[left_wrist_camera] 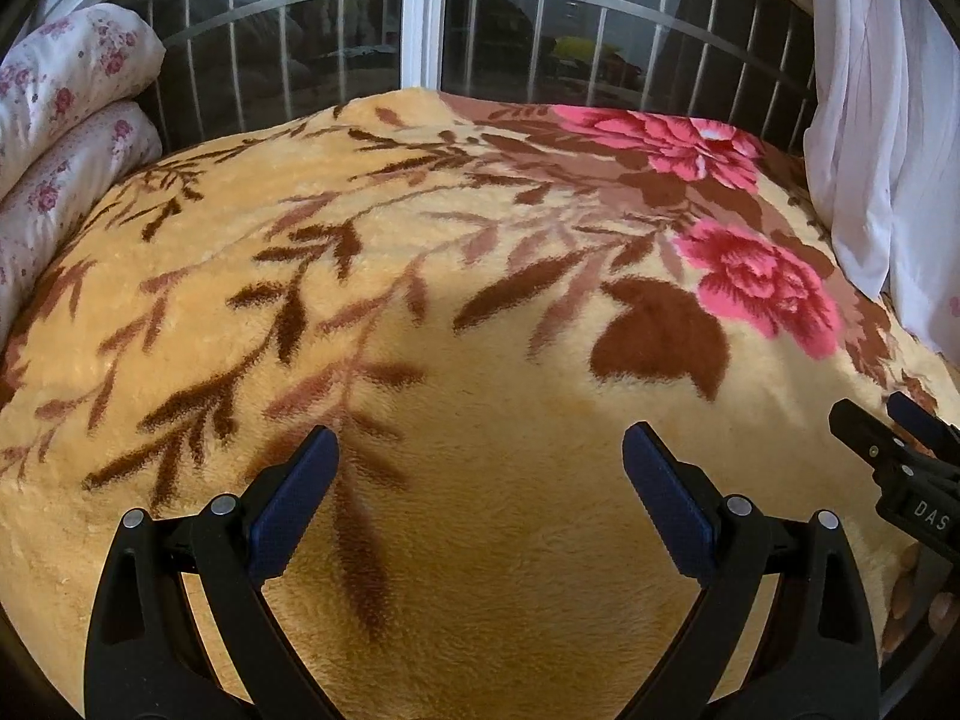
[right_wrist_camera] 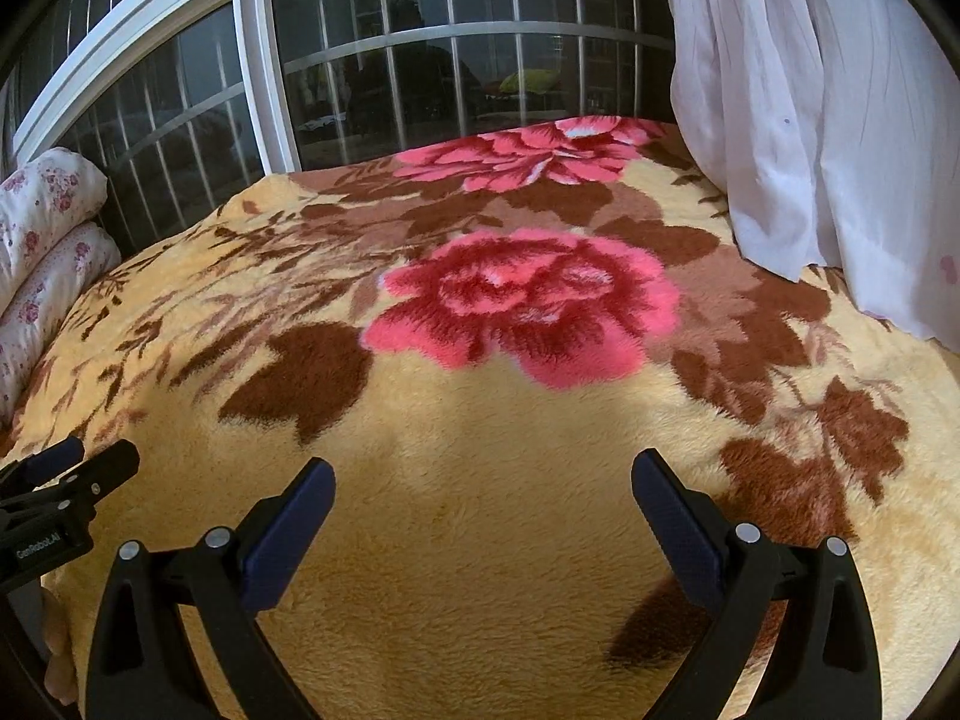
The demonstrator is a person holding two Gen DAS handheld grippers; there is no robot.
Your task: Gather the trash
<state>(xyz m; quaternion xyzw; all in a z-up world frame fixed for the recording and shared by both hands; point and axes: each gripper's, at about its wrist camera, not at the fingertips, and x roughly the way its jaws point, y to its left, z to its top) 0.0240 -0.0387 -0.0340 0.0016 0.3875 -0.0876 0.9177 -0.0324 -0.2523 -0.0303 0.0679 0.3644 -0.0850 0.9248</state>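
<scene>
No trash shows in either view. My left gripper is open and empty, held low over a yellow fleece blanket with brown leaves and pink flowers. My right gripper is also open and empty over the same blanket. The right gripper shows at the right edge of the left wrist view. The left gripper shows at the left edge of the right wrist view. The two grippers are side by side near the bed's front edge.
Folded floral bedding is stacked at the bed's left end. A white curtain hangs onto the bed at the right. A barred window runs along the far side of the bed.
</scene>
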